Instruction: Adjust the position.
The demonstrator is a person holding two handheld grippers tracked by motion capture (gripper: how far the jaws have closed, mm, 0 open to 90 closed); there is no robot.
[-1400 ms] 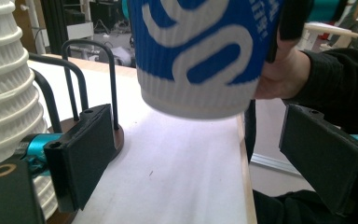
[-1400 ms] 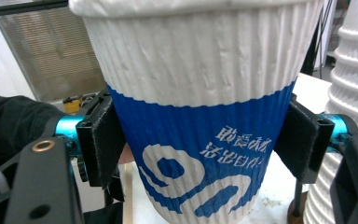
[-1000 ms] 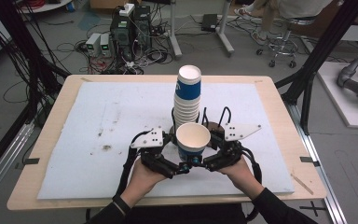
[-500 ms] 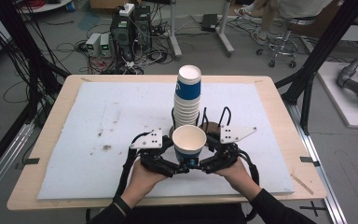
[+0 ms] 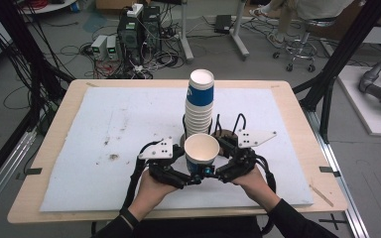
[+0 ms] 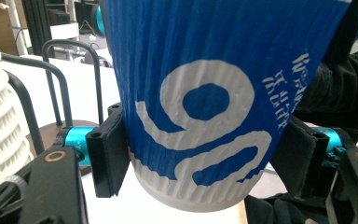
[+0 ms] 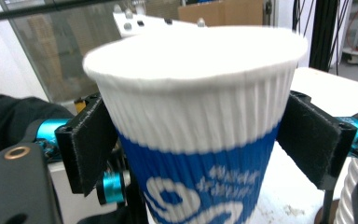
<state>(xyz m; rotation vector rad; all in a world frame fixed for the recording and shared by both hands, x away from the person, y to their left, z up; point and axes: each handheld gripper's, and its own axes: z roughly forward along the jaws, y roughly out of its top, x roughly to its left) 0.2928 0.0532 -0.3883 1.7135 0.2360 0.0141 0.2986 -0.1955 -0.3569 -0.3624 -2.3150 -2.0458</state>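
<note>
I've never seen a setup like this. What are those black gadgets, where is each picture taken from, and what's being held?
A person holds two hand-operated clamps. The high view looks down on the table; the other two pictures come from cameras riding on each clamp. The left gripper is clamped low on a blue-and-white paper cup. The right gripper has just been opening, its pads beside the cup's upper part, apparently no longer pressing. Behind stands a stack of cups on a small stand.
</note>
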